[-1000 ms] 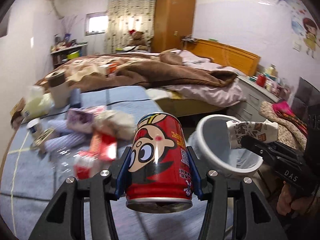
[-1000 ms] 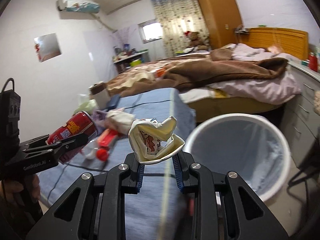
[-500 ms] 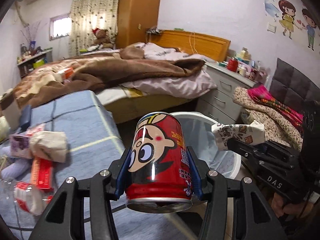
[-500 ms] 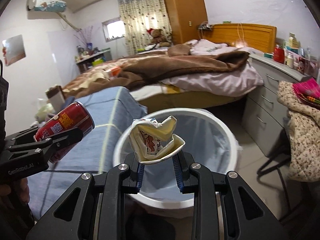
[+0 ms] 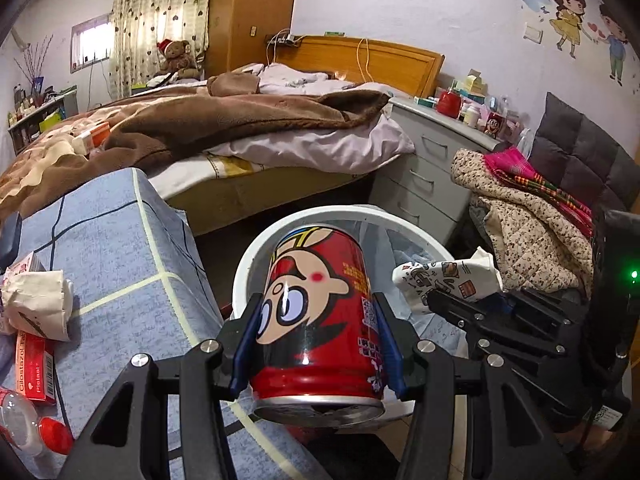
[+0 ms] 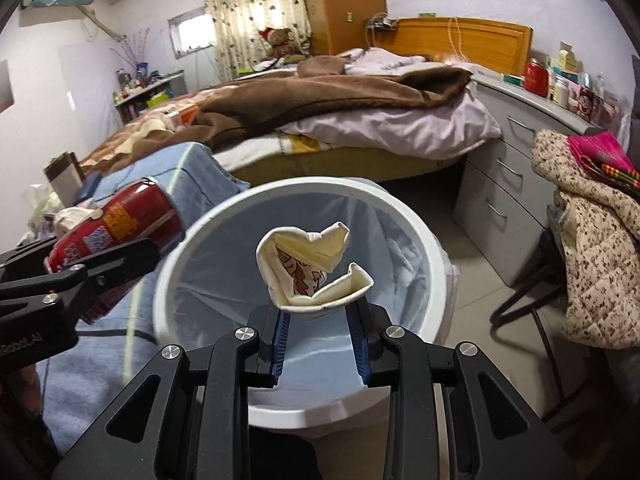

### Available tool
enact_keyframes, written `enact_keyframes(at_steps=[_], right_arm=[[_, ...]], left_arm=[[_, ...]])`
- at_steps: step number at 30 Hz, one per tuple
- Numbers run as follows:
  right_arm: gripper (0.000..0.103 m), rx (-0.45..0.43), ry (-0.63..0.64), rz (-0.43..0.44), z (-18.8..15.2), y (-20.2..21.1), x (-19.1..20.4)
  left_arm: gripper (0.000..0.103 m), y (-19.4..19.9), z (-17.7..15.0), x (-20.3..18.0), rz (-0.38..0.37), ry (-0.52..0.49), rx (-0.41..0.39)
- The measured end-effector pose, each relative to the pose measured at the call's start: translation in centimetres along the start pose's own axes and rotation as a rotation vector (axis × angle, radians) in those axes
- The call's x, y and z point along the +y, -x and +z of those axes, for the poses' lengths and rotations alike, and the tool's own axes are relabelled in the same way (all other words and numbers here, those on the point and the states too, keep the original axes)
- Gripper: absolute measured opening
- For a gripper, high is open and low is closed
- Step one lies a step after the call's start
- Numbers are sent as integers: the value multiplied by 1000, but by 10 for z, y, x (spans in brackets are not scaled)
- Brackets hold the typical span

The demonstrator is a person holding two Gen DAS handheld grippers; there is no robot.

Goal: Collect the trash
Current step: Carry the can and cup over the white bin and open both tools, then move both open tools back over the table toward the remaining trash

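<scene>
**Can and crushed cup poised over the bin**

Nearest the left wrist camera, the left gripper [image 5: 316, 344] clamps a red can [image 5: 320, 312] around its middle, jaws partway apart with the blue pads [image 5: 246, 344] pressed to both sides. The can tilts forward, its far end over the near rim of the bin [image 5: 256, 256]. In the right wrist view, the right gripper [image 6: 320, 332] pinches a crushed paper cup [image 6: 314, 268] by its lower end, jaws nearly closed, the cup standing up above the fingertips. It hangs over the open mouth of the bin, which is lined with a pale blue bag [image 6: 400, 256].

The step in hand looks like dropping both pieces. To do it well, each should sit over the middle of the opening, not the rim, before release; the can seems closer to the edge and may need a further push inward. Opening the jaws wide should let the cup fall free instead of snagging on a pad.

Beyond, more litter lies on the blue sheet [image 5: 120, 248]: a red box [image 5: 34, 368] and a plastic bottle [image 5: 24, 420].
</scene>
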State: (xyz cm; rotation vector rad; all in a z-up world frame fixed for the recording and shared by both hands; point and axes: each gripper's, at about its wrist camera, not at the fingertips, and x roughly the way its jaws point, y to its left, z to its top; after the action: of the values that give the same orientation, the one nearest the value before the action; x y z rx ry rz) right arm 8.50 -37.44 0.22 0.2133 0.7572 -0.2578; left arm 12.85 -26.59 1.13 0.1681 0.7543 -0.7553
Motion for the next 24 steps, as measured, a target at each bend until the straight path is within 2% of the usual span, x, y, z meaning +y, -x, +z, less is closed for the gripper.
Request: enact_keyframes(at_steps=[3,5,16,24], right_arm=[[30,12,4,-21,-1,-1,0],[39,16,1,-31,-3,0,-1],[53,-41,6,2,4,14,5],[55,-81,31,43,6,22,24]], left_arm=[[57,-3,1,0,-6,-3,-1],[71,-2,1,2,-13,7,-10],[72,20,-1,16,41,34,-46],[72,50,-12,39,84,78,-84]])
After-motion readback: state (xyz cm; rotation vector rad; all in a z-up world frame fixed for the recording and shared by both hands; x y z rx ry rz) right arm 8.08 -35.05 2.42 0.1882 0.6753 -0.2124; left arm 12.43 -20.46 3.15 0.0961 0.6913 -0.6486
